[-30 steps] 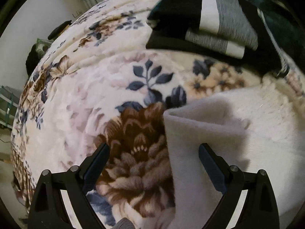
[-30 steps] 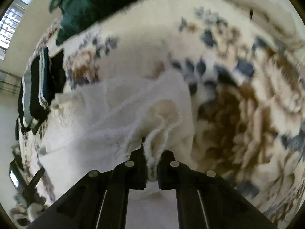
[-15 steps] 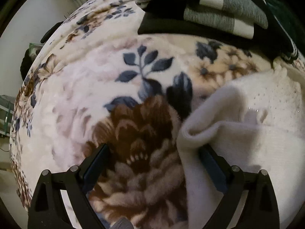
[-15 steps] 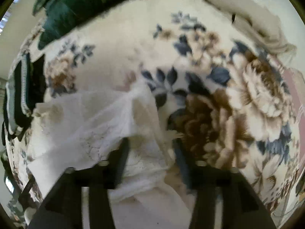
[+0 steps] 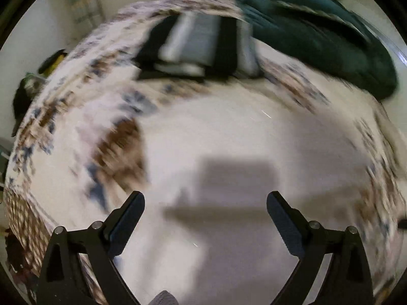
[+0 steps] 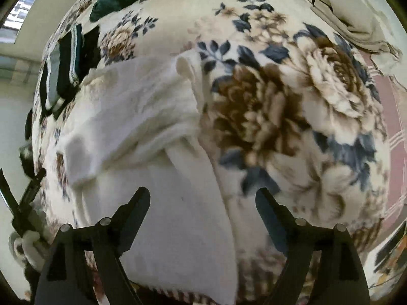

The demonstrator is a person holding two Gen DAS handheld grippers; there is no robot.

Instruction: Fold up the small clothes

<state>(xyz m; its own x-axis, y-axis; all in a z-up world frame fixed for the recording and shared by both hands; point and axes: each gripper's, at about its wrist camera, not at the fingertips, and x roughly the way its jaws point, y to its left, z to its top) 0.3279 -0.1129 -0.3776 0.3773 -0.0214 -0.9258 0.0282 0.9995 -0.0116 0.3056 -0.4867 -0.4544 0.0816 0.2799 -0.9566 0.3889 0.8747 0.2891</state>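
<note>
A white garment (image 6: 152,132) lay part-folded on the floral bed blanket (image 6: 292,96), near a striped folded stack (image 5: 198,48). The loose upper layer could slump open again, since nothing pinned it. The right hand-held gripper (image 6: 203,203), jaws opening, hung above the cloth, gripping nothing; a second before it had pinched a knitted edge. The left hand-held gripper (image 5: 206,208), spread and empty, had swung from the garment's edge to over its middle.

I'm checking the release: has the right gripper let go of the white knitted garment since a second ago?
Yes. The right gripper, earlier pinching a fold, is opening above the white knitted garment lying on the floral blanket.
</note>
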